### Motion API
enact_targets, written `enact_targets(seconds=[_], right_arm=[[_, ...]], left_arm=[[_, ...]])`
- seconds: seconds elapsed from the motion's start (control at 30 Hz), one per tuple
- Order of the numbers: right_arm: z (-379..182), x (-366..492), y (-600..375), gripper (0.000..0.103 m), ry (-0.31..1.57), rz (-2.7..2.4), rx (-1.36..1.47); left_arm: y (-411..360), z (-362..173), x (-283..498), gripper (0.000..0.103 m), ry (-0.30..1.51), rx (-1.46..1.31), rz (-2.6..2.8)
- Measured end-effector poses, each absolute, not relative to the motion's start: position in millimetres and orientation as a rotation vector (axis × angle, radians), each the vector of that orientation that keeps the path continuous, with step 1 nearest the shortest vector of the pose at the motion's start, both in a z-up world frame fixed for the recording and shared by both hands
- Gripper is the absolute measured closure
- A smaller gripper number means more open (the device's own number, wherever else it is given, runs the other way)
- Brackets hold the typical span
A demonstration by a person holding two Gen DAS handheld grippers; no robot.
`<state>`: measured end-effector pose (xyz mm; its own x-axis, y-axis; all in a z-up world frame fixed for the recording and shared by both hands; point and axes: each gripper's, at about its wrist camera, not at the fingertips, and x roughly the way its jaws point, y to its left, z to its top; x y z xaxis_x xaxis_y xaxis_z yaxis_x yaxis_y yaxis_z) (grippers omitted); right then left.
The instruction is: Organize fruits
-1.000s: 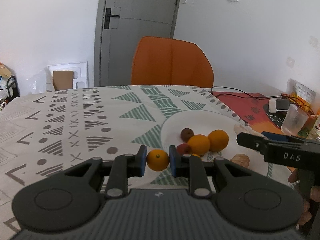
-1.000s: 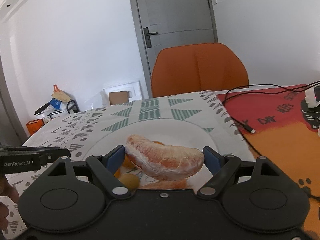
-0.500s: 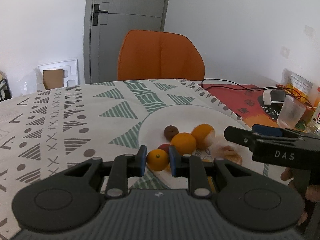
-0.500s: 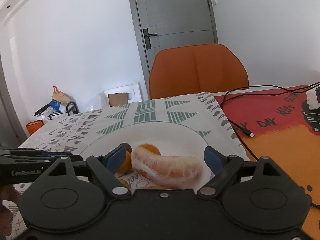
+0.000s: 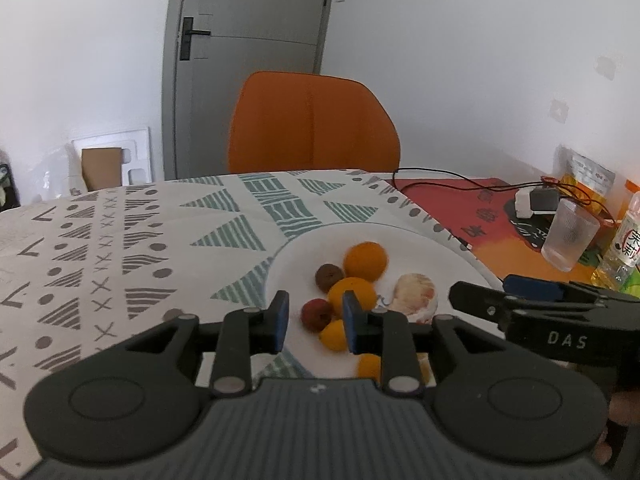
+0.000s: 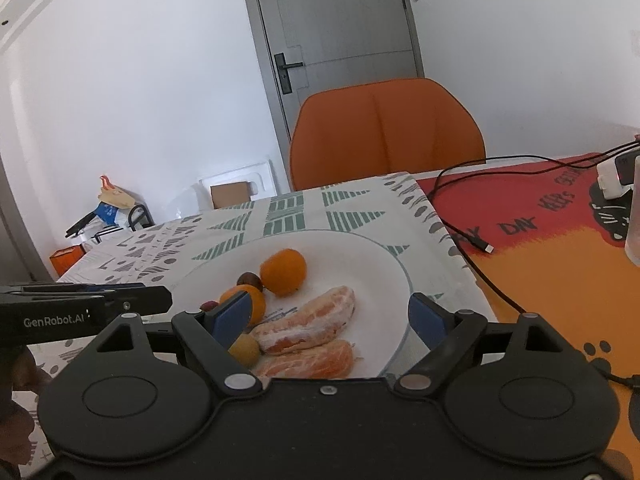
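A white plate [image 5: 440, 248] [image 6: 372, 252] on the patterned tablecloth holds two oranges [image 5: 365, 261] [image 6: 283, 272], a brown date [image 5: 329, 277], a red date [image 5: 317, 314], a small kumquat [image 5: 334, 335] and two peeled orange segments [image 6: 308, 324] [image 6: 312, 362]. My left gripper [image 5: 313, 320] is open and empty just above the plate's near edge; the kumquat lies on the plate below it. My right gripper [image 6: 326, 320] is open wide and empty above the segments. Each gripper shows at the edge of the other's view.
An orange chair [image 5: 312, 124] stands behind the table. To the right lie a red-orange mat [image 6: 540, 232] with a black cable [image 6: 472, 236], a plastic cup [image 5: 570, 236], a charger [image 5: 534, 202] and a bottle [image 5: 626, 240].
My left gripper opened and let go of the kumquat, which now lies on the plate. My right gripper released the peeled segment onto the plate and stands open above it.
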<state>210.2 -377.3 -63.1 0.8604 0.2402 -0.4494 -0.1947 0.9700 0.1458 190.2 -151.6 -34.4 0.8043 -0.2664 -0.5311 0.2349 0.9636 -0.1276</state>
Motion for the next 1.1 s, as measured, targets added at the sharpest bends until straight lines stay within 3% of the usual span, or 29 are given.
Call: enact_targets(seconds=[0.07,0.23,0.4,0.53,0.7,1.1], right_arm=[[-61,208,-375,0.018,0.48,0.232,0.094],[-57,201,-369,0.018,0.472,0.237,0.086],[-52,192,-363,0.018,0.467,0.246,0.083],[-50,186,-361,0.012,0.473,0.242,0.091],[-46,177,-356,0.0,0.479,0.258,0.1],[-36,154,-331,0.0,0.484,0.305,0.05]], left_arm=[[-147,-32,187,0.074,0.572,-0.059,-0.253],[-135,-25,175,0.052,0.545,-0.054,-0.214],[-125,-18,161,0.038,0.514,-0.049,-0.189],[-118,-14,150,0.017,0.495,-0.043,-0.161],[-109,-10,137,0.009,0.491,-0.033,-0.119],[-80,-4,104,0.003,0.479,-0.054,-0.067]])
